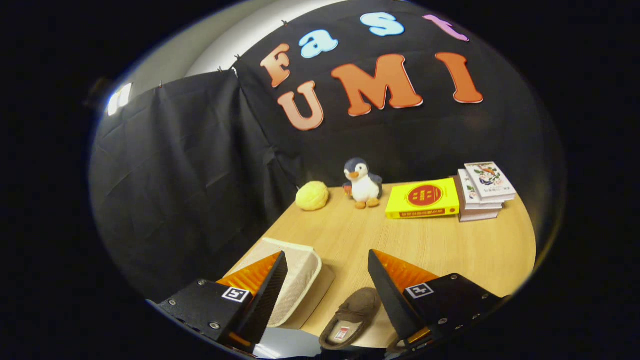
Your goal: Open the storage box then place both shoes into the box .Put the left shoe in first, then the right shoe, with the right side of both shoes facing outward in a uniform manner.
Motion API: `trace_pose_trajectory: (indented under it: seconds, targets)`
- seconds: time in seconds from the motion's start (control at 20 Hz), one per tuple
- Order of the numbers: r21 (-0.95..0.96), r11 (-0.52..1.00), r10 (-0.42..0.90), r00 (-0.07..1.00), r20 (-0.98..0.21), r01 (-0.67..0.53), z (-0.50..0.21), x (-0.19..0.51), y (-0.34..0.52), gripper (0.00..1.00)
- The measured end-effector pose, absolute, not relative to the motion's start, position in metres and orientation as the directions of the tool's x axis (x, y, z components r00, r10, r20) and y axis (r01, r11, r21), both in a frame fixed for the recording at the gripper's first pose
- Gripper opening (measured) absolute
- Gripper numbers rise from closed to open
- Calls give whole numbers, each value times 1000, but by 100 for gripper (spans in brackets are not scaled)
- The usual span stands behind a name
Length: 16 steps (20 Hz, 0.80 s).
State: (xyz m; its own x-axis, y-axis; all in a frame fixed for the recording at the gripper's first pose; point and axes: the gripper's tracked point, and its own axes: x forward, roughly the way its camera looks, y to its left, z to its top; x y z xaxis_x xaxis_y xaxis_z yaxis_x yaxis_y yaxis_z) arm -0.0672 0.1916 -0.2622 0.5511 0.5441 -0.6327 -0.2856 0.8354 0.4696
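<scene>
Fingers [327, 285] spread, fuzzy slipper [356, 315] between

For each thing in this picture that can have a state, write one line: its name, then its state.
gripper: open, fingers apart, holding nothing
storage box: on the table, beside one finger; cannot tell whether it is open
slipper: flat on the table between the fingers, opening upward
penguin toy: upright
yellow book: closed, lying flat
book stack: closed, piled flat

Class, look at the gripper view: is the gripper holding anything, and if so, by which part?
Nothing is held. The gripper has its jaws wide apart over the table; a slipper lies between them, untouched, and the storage box sits beside the left jaw.
</scene>
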Motion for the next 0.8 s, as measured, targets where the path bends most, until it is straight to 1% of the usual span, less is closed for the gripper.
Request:
trace_pose_trajectory:
  seconds: [0.15, 0.3, 0.5, 0.65, 0.8]
  targets:
    - [520, 797, 603, 445, -662, -308, -290, -91, 219, 97]
    - [573, 768, 640, 353, -682, -286, -314, -109, 241, 97]
    - [621, 738, 675, 269, -687, -263, -343, -122, 266, 97]
    - [624, 743, 668, 220, -711, -241, -365, -133, 276, 97]
    - [672, 711, 703, 182, -688, -206, -377, -137, 294, 97]
